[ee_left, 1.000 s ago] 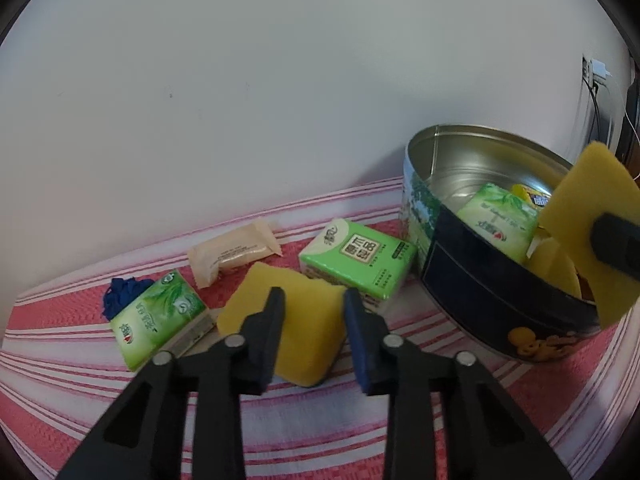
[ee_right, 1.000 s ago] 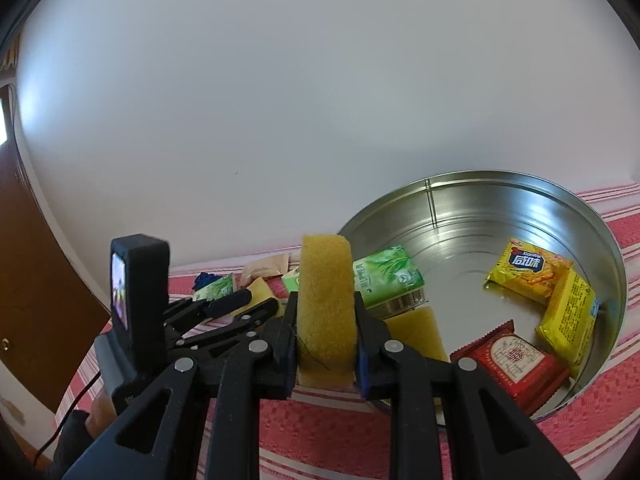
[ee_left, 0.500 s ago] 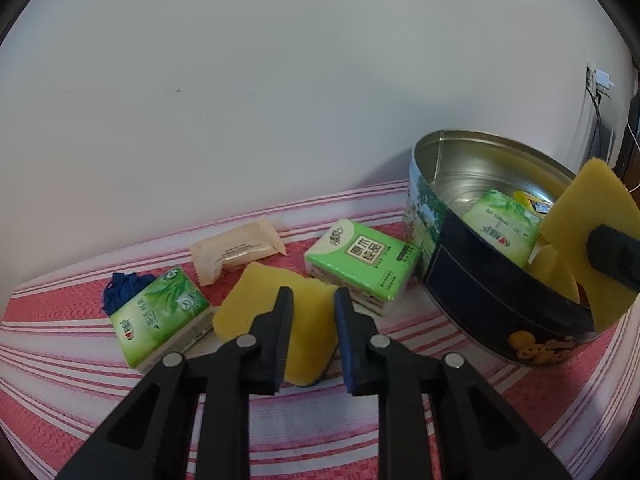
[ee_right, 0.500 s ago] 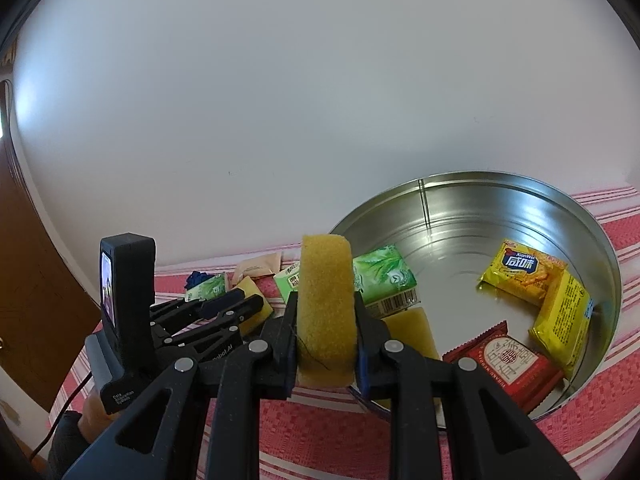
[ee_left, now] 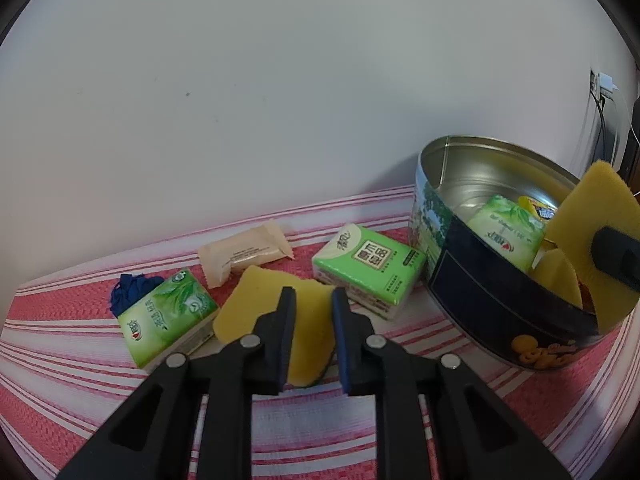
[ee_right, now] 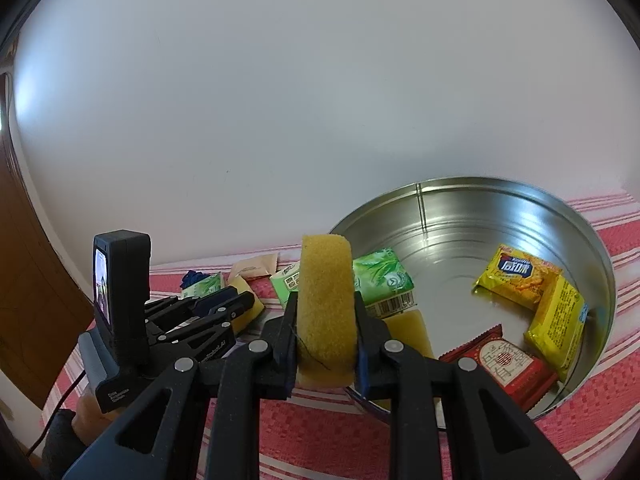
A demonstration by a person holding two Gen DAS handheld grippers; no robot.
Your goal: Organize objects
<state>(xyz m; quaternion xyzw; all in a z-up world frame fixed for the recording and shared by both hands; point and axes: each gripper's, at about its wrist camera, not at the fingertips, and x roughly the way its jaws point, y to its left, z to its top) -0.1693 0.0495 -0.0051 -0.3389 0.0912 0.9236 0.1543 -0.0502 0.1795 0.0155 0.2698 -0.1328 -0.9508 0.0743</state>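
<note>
My right gripper [ee_right: 325, 312] is shut on a yellow sponge [ee_right: 326, 280], held upright over the near rim of the round metal tin [ee_right: 500, 196]. The held sponge also shows in the left wrist view [ee_left: 596, 216]. The tin holds a green tissue pack [ee_right: 382, 280], another yellow sponge [ee_right: 410, 326], two yellow snack packs [ee_right: 516, 276] and a red packet [ee_right: 500, 364]. My left gripper [ee_left: 312, 308] is open and empty, its fingers just above a yellow sponge [ee_left: 272, 300] lying on the cloth.
On the red striped cloth [ee_left: 360, 420] lie a green tissue pack [ee_left: 168, 320], a stack of green tissue packs [ee_left: 370, 264], a beige wrapped bar [ee_left: 240, 256] and a blue item [ee_left: 130, 286]. A white wall rises behind. A brown door [ee_right: 24, 280] stands at left.
My left gripper's jaws narrowed, then widened a little, and it drew back slightly from the table sponge. My right gripper with its sponge shifted slightly toward the tin.
</note>
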